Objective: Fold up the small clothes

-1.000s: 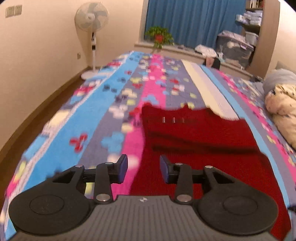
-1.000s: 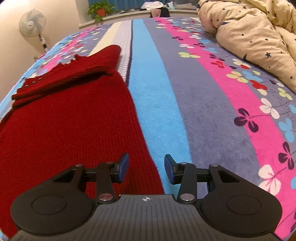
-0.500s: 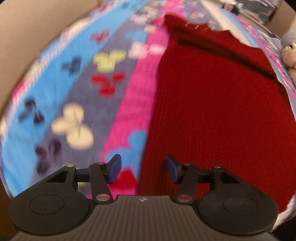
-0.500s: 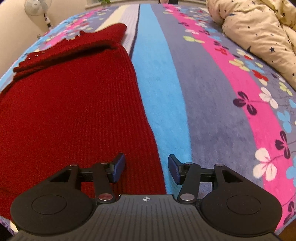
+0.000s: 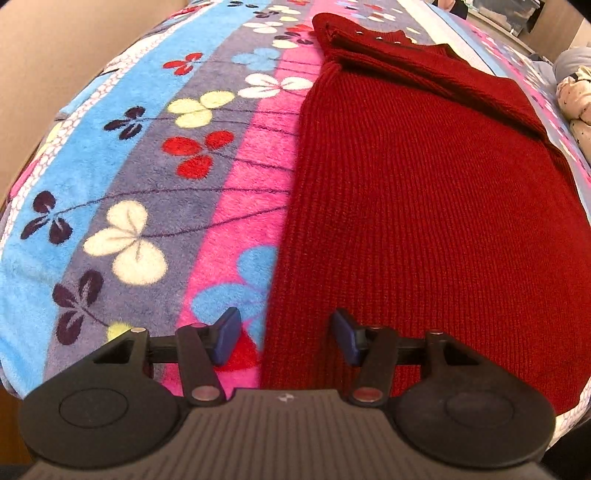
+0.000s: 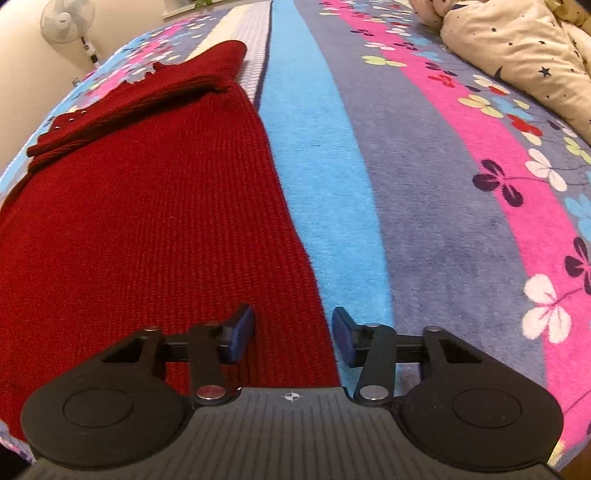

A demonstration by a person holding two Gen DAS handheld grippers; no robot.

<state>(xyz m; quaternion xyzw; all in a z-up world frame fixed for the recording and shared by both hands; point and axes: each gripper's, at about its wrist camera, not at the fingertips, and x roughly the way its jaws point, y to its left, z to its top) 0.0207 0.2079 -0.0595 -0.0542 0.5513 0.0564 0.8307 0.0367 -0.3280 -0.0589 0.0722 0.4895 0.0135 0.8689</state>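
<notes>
Left hand-held gripper (image 5: 284,338) hangs tilted down over the near left edge of the red knitted garment (image 5: 424,206), its jaws fairly wide and pressing on nothing; the garment's left edge runs up between them, with one blue pad over the blanket and the other over the knit. That garment lies flat on the bed's striped flowered blanket (image 5: 155,192), its long axis running from near to far, the ribs of the knit running the same way. At the far end a folded band of the same red cloth lies slantwise across it, bearing a row of small pale studs. Right hand-held gripper (image 6: 293,338) hangs over the garment's near right edge (image 6: 295,266), its jaws half wide and closing, the edge between them but not pinched. Beyond the right edge the blanket's blue stripe (image 6: 325,177) lies bare. Far left stands a white fan (image 6: 66,16); far right a cream star-printed quilt (image 6: 517,48) is heaped on the bed, well apart from the garment.
</notes>
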